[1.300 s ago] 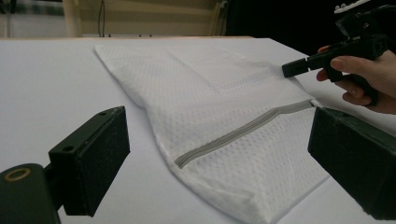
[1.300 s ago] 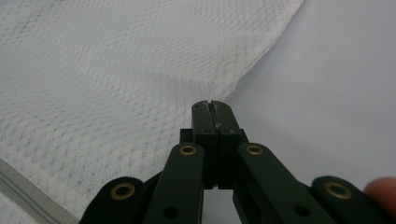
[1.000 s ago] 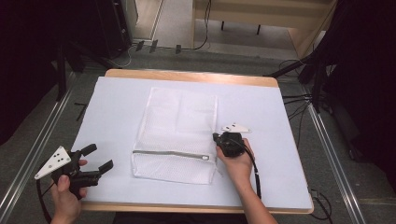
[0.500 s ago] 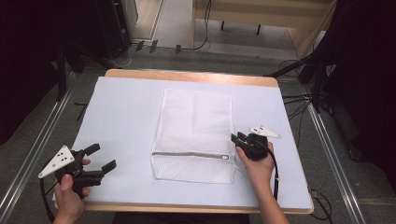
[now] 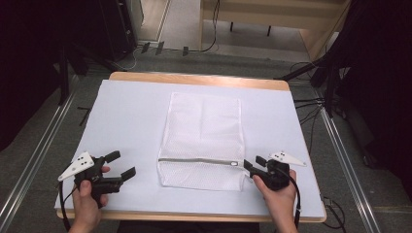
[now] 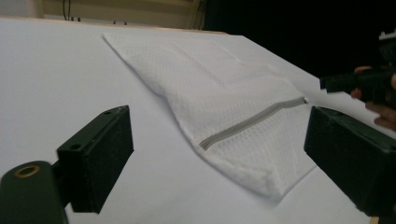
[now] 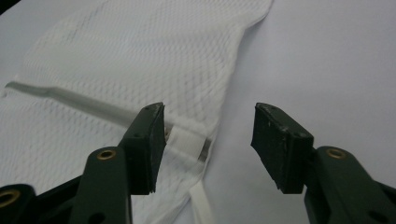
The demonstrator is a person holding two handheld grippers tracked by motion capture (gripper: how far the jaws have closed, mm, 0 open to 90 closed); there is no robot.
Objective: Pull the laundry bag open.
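A white mesh bag [image 5: 204, 131] lies flat in the middle of the white-covered table [image 5: 126, 116]. Its grey zipper [image 5: 199, 160] runs across near the front edge. My right gripper [image 5: 253, 163] is open at the zipper's right end. In the right gripper view, the gripper [image 7: 210, 127] has its left jaw over the zipper's end tab [image 7: 187, 142] of the bag [image 7: 140, 60], and its right jaw over bare table. My left gripper [image 5: 121, 164] is wide open, left of the bag and apart from it. The left gripper view looks between the open jaws [image 6: 219, 140] at the bag [image 6: 219, 93] and zipper [image 6: 252, 122].
The table's wooden rim [image 5: 194, 78] shows along the far side. Metal floor rails [image 5: 345, 160] run along both sides, and cables [image 5: 311, 104] lie on the floor at the right. Dark equipment stands at the back left. My right gripper [image 6: 359, 84] appears far off in the left gripper view.
The bag slid to the right with my right gripper at its zipper end, then stopped. The right gripper now stands open, a little nearer the front edge. The left gripper barely moved.
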